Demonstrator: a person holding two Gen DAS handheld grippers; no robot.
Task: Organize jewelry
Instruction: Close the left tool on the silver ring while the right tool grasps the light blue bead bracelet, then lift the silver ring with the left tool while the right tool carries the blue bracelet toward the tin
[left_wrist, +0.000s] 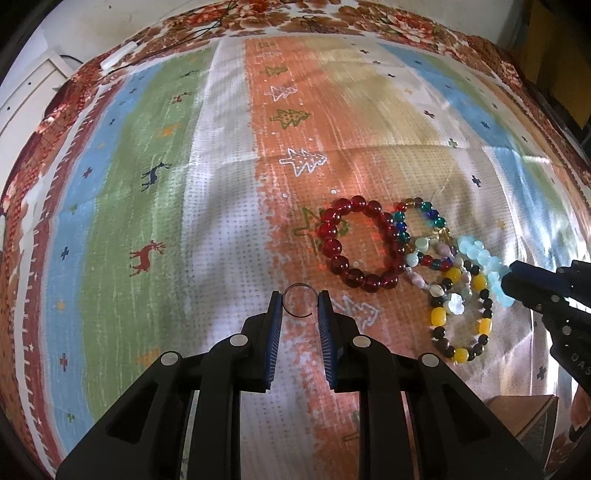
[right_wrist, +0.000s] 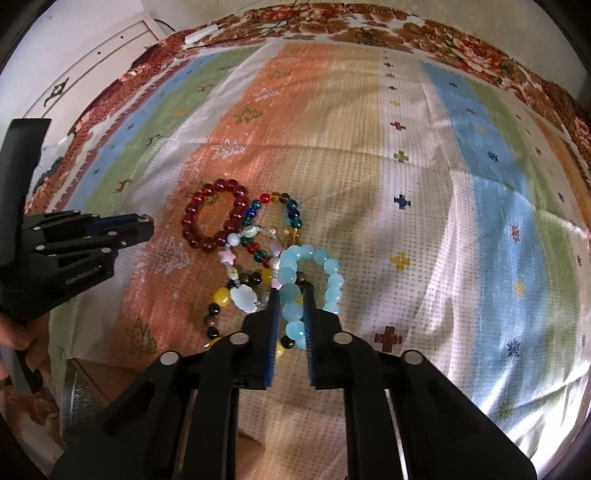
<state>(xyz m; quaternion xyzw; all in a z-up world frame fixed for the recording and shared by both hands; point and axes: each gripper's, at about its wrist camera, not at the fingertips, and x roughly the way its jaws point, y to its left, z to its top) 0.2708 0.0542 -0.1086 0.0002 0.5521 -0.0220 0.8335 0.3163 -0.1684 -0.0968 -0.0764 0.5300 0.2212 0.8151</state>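
Observation:
My left gripper (left_wrist: 301, 302) is shut on a thin open metal ring (left_wrist: 300, 300), held above the cloth; it also shows in the right wrist view (right_wrist: 142, 221). My right gripper (right_wrist: 291, 295) is shut on a pale blue bead bracelet (right_wrist: 295, 273), seen in the left wrist view too (left_wrist: 476, 254), where the right gripper (left_wrist: 508, 280) comes in from the right. Beside it lie a dark red bead bracelet (left_wrist: 360, 245) (right_wrist: 216, 218), a multicoloured glass bead bracelet (right_wrist: 277, 221), a yellow and black bead bracelet (left_wrist: 461, 325) and a shell and star charm bracelet (right_wrist: 242, 295), overlapping in a heap.
A striped cloth (left_wrist: 184, 184) with tree and deer prints covers a floral bedspread (right_wrist: 461, 48). A white cabinet (right_wrist: 92, 62) stands at the far left. A brown box corner (left_wrist: 524, 413) shows at the near edge.

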